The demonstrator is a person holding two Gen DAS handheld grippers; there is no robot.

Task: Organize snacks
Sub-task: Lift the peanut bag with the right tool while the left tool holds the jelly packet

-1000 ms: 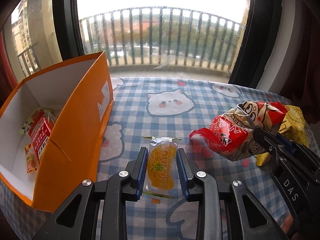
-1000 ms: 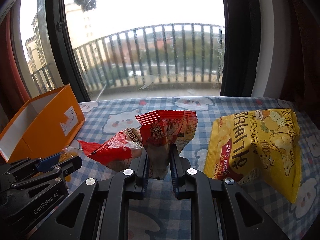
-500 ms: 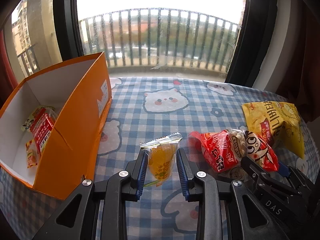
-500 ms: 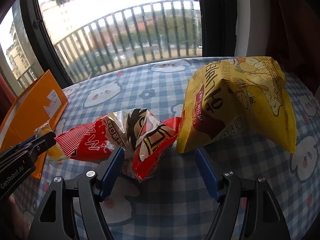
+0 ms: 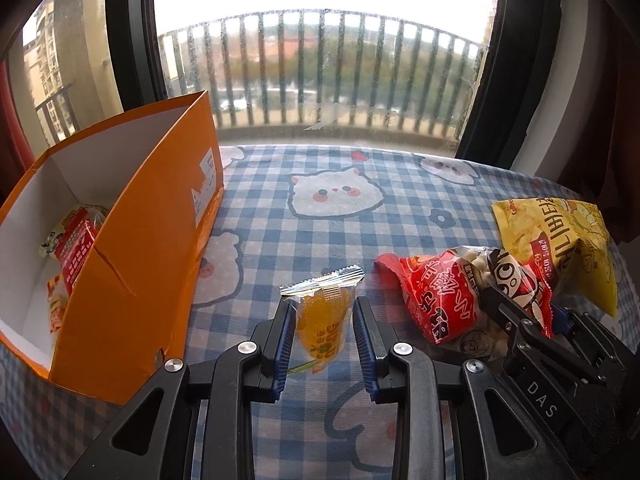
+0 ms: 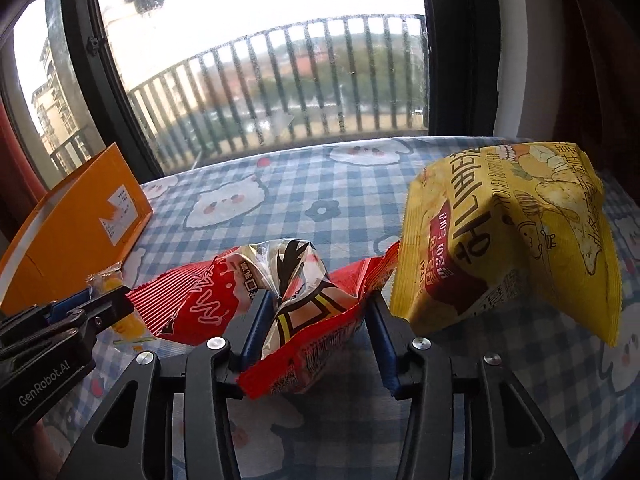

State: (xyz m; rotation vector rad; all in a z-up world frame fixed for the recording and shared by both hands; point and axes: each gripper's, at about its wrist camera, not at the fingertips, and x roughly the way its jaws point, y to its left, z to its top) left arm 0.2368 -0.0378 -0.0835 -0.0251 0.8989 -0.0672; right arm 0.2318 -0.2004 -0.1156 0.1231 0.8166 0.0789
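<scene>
My left hand-held gripper (image 5: 322,330) is clamped tight on the small clear pouch of orange jelly (image 5: 322,326), lifted off the blue checked counter cloth (image 5: 332,240). Open orange cardboard box (image 5: 132,248) sits just left, some packets already inside. My right hand-held gripper (image 6: 314,330) is closing around the crinkly red foil snack bag (image 6: 308,320), jaws partway in, pads not clearly biting yet. Yellow chip bag (image 6: 512,240) touches it. I'd pinch mid-bag, avoid snagging the yellow one, then carry the jelly over the box wall.
</scene>
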